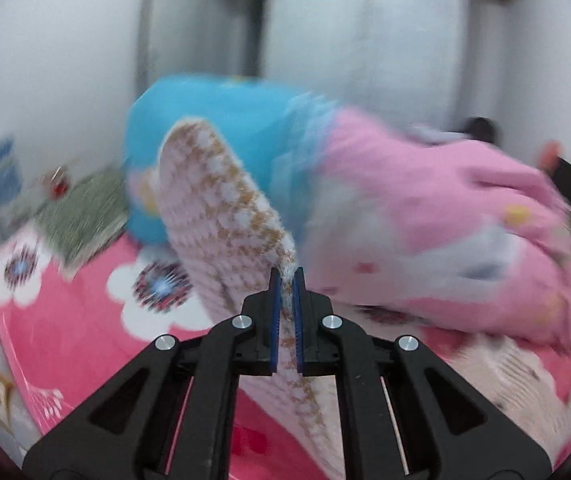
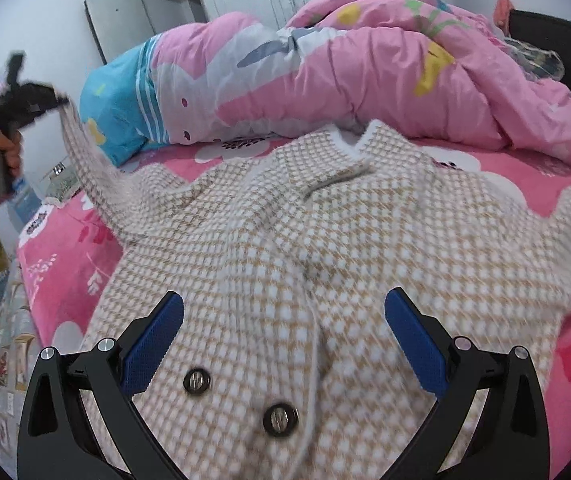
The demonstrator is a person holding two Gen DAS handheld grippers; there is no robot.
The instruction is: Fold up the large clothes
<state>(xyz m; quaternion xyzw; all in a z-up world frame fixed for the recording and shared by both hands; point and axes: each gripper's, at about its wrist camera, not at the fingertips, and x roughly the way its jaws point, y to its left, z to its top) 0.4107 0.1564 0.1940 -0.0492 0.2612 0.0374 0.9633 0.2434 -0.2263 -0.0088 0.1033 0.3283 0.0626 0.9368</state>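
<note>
A tan-and-white checked knit cardigan (image 2: 285,240) lies spread on the pink bed, two dark buttons near me. Its left sleeve (image 2: 85,160) is stretched up and to the left. My left gripper (image 1: 286,276) is shut on the end of that sleeve (image 1: 221,200), held high above the bed; from the right wrist view it shows as a black tool (image 2: 59,100) in a person's hand at far left. My right gripper (image 2: 284,312) hovers open just above the cardigan's front, its blue pads (image 2: 153,340) wide apart with nothing pinched.
A pink and blue quilt (image 2: 365,72) is bunched along the far side of the bed. The pink flowered sheet (image 2: 65,272) shows at the left bed edge and at the right. White walls and a cabinet (image 2: 125,12) stand behind.
</note>
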